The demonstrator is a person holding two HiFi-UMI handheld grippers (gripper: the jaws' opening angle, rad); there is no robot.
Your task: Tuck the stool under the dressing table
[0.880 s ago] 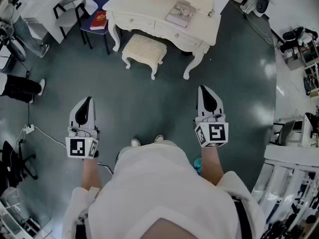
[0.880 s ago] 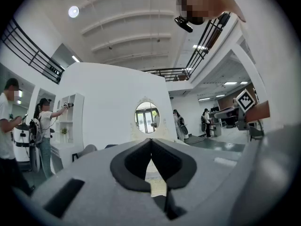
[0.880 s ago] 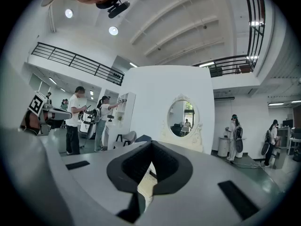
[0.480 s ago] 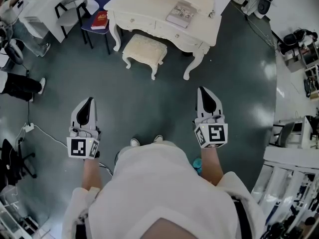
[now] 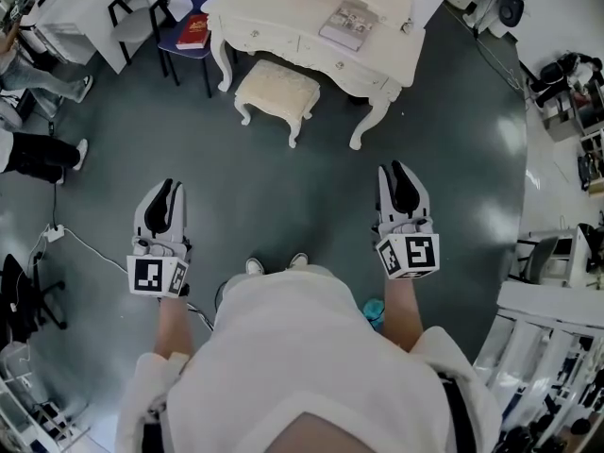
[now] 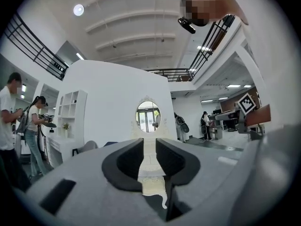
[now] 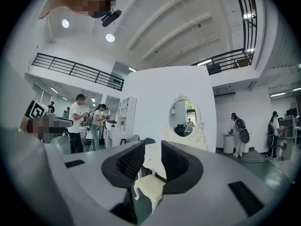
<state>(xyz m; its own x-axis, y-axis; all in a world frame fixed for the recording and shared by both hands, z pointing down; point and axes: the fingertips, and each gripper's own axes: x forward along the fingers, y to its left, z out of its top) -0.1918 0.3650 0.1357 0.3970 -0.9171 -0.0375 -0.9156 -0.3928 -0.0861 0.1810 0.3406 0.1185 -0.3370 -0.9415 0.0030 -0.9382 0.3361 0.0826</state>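
Observation:
The cream padded stool stands on the dark floor in front of the white dressing table, its far end under the table's front edge and most of the seat sticking out. Both grippers hang level, well short of it, over bare floor. My left gripper has its jaws a narrow slot apart with nothing between them; through that slot I see the stool. My right gripper is likewise empty, jaws slightly apart, with the stool and the oval mirror ahead.
A book lies on the table top. A blue chair with a red book and a grey chair stand left of the table. People stand at the far left. A white cable crosses the floor; shelving lines the right.
The view has shifted slightly, so the table and stool sit a little higher in frame. Both grippers keep about the same place. The stool has not moved against the table.

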